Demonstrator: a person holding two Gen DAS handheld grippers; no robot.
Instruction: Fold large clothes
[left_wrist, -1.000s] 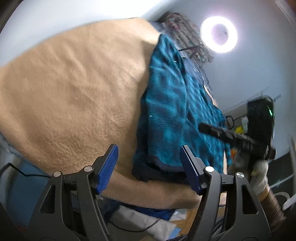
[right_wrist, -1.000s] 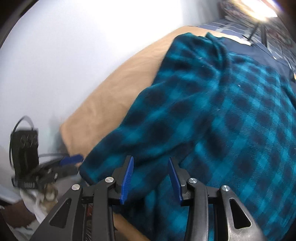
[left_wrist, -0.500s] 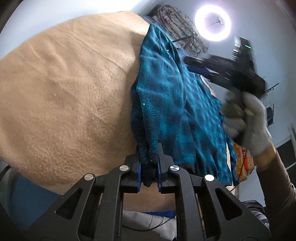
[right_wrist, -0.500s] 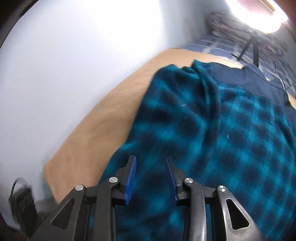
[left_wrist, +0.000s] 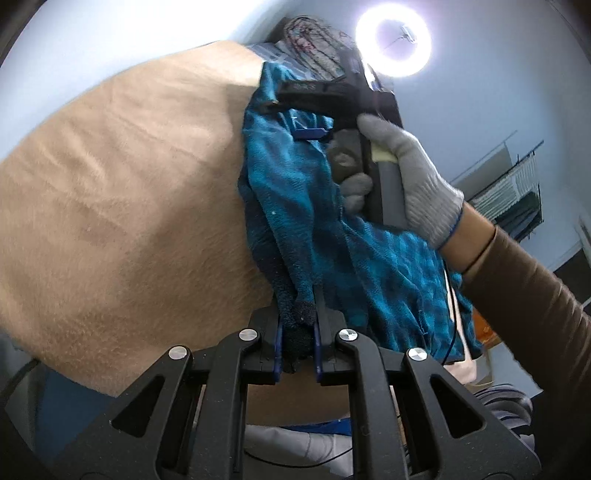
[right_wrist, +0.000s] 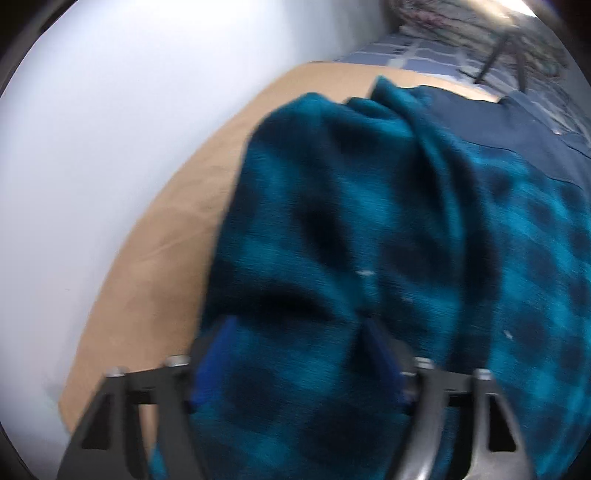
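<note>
A teal and dark plaid fleece shirt (left_wrist: 295, 192) lies on a tan blanket (left_wrist: 129, 203). My left gripper (left_wrist: 297, 317) is shut on a dark bunched edge of the shirt at its near end, and the cloth runs taut away from the pads. In the left wrist view, my right gripper (left_wrist: 291, 114) hangs over the shirt's far end, held by a gloved hand (left_wrist: 417, 177). In the blurred right wrist view, my right gripper (right_wrist: 301, 350) points down with its jaws opening wide. A raised fold of the shirt (right_wrist: 369, 221) sits between the fingers, and the pads are not pressing on it.
A lit ring light (left_wrist: 393, 44) stands beyond the bed's far end. Patterned bedding (right_wrist: 424, 51) and a stand's legs (right_wrist: 495, 59) lie past the tan blanket (right_wrist: 166, 251). A white wall runs along the left. A dark rack (left_wrist: 509, 199) is at the right.
My left gripper went from open to shut on the shirt's near edge and lifted it slightly. My right gripper travelled along the shirt toward its far end and spread its jaws wider.
</note>
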